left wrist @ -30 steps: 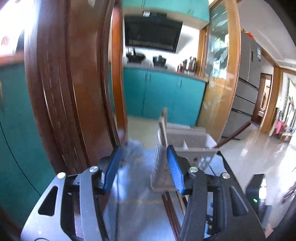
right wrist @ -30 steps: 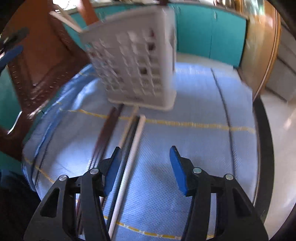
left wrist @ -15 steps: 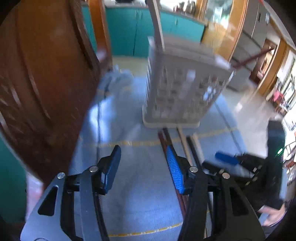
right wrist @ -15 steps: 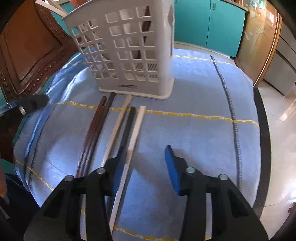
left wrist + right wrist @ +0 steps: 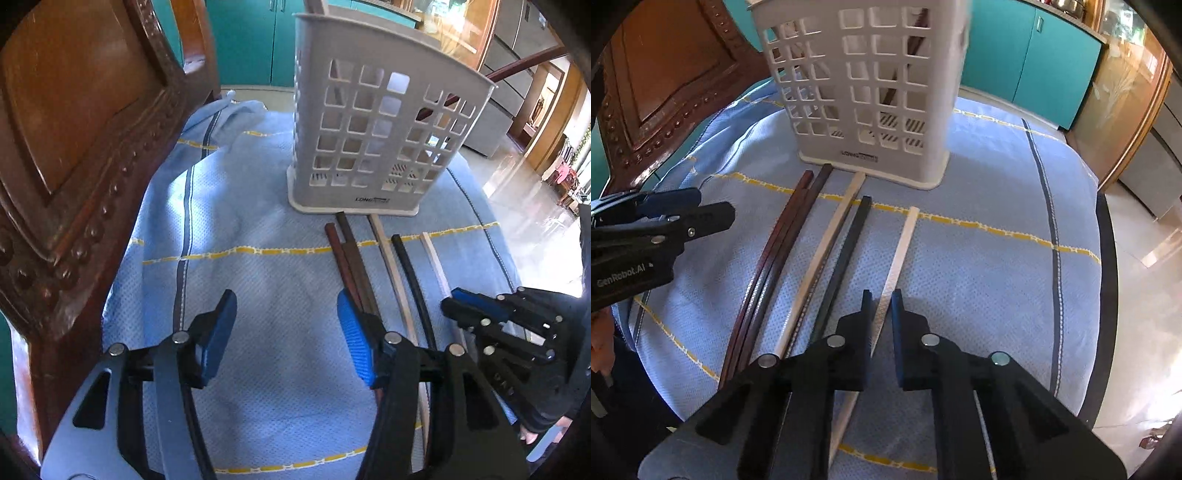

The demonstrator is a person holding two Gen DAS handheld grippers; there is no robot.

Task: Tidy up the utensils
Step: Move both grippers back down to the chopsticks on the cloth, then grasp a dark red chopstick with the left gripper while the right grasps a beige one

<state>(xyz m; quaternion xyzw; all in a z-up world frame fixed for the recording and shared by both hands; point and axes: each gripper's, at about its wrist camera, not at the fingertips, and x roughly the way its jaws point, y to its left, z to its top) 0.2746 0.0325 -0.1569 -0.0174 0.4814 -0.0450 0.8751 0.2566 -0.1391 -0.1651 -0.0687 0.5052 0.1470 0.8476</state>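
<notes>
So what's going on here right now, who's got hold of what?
A person is sorting chopsticks on a blue cloth into the white slotted holder. The right gripper has shut on the rightmost pale chopstick, which still lies on the cloth. The left gripper is opening over bare cloth beside the two dark red chopsticks, holding nothing. A pale and a black chopstick lie between.

Bright daylight from the right glares off the floor [image 5: 532, 206]; sharp focus, heavy fisheye bending, dark vignetted corners.
</notes>
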